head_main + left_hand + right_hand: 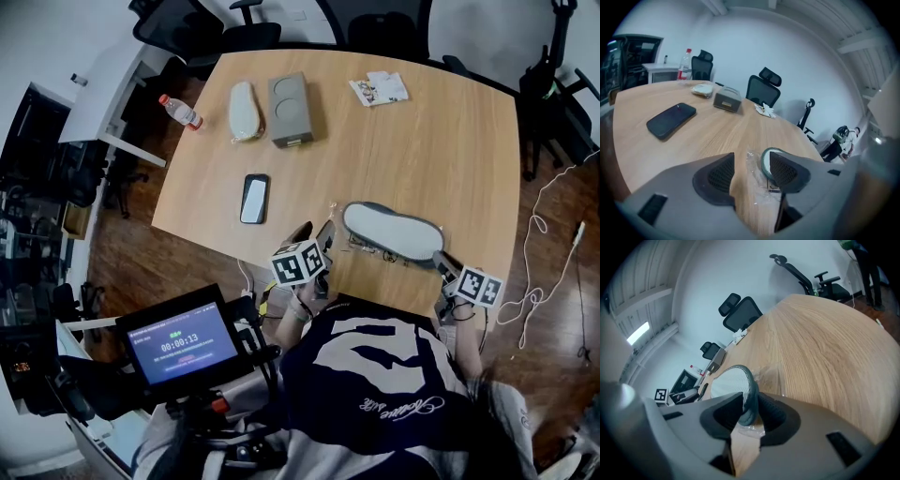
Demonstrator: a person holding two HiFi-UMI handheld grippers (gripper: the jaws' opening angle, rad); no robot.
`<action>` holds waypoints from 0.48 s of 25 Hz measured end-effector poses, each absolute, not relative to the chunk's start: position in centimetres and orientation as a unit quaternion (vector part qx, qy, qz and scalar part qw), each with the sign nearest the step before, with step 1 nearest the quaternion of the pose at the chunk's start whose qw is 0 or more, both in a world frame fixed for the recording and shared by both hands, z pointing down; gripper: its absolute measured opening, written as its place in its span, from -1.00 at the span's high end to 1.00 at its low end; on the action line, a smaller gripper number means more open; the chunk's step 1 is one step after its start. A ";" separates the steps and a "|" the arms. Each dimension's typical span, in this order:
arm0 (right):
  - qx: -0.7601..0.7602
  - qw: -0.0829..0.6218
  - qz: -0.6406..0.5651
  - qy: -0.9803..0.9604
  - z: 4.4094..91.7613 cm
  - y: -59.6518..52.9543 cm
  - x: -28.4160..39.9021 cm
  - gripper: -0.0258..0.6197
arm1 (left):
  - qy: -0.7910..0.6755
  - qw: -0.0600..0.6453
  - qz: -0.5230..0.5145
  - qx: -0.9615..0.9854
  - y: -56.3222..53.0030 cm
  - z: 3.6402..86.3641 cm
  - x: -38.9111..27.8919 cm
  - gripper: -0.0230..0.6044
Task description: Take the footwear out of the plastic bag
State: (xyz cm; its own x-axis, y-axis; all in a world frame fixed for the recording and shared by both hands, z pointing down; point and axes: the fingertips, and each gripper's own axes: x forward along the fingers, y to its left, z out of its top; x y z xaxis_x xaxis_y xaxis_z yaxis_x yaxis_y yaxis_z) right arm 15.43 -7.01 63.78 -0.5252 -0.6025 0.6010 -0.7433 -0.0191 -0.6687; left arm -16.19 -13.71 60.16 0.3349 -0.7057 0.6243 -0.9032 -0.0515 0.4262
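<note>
Left tool (750,169) angled down at desk (422,141) edge, jaws apart astride the bag (758,186); right tool (751,411), likewise tilted, clamped on shoe (392,231) rim.

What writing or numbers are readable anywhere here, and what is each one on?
"00:00:13": on the screen, head view.
Other lines on that screen: too small to read.
Script on the shirt: too blurred.
Print on the leaflet and the bottle label: too small.
</note>
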 end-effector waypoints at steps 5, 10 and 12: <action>0.510 0.137 0.451 -0.719 62.6 -7.7 14.8 0.53 | -0.525 0.357 0.148 0.758 -14.4 58.4 -13.4 0.18; 0.523 0.116 0.419 -0.733 59.8 -7.9 13.8 0.40 | -0.494 0.350 0.149 0.782 -13.8 57.4 -11.8 0.18; 0.530 0.099 0.406 -0.738 58.2 -7.7 13.5 0.40 | -0.477 0.350 0.153 0.791 -13.2 57.2 -11.1 0.18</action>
